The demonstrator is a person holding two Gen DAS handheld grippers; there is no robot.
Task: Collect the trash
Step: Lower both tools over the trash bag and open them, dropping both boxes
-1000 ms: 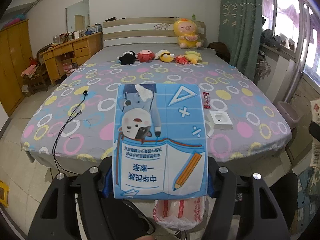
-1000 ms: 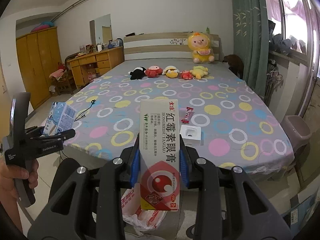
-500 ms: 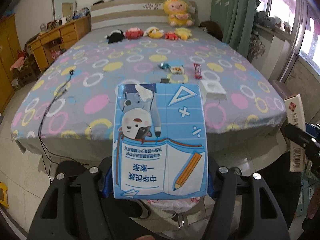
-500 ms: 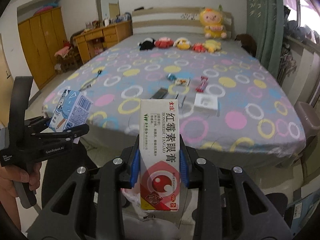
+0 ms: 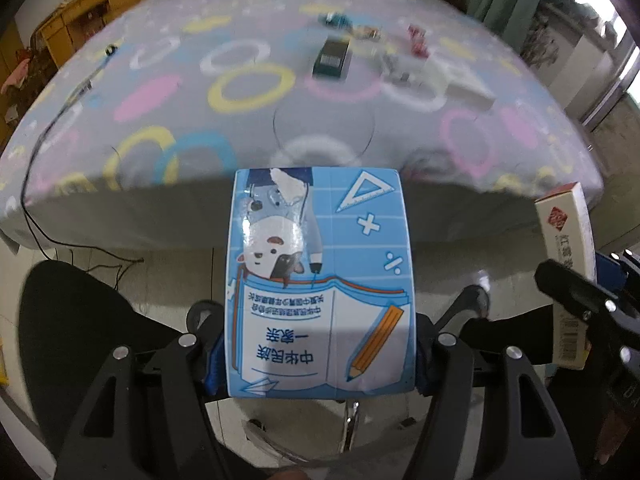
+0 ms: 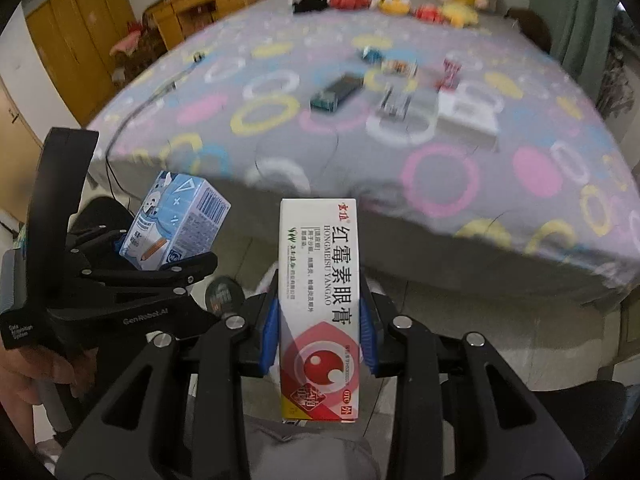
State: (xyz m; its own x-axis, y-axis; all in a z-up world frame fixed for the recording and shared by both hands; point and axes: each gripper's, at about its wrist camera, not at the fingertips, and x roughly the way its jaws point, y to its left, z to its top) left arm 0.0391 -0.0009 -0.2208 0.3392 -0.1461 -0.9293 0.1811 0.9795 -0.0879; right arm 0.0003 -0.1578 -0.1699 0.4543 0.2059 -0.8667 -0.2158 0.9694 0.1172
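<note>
Trash item one, blue milk carton (image 5: 320, 280): clamped between the jaws of the left gripper (image 5: 320, 356), blue pads pressed to both its sides, held off the bed's near edge over the floor.

Trash item two, white ointment box (image 6: 318, 308): clamped upright between the jaws of the right gripper (image 6: 319, 332), likewise held short of the bed.

Bed (image 6: 460, 184), ring-patterned grey cover: its near edge is seen just beyond both held items, with pale floor (image 5: 168, 264) open below it.

Remaining items on the bed, well apart from both grippers: dark flat box (image 6: 338, 92), white box (image 6: 466, 114), red wrapper (image 6: 451, 72), small packets blurred.

Left wrist view only: a black cable (image 5: 44, 136) is shown trailing off the bed's left edge to the floor.

Right wrist view only: the carton's barcode side, a yellow wardrobe (image 6: 76, 36) and a row of plush toys (image 6: 384, 0) at the headboard are shown.
</note>
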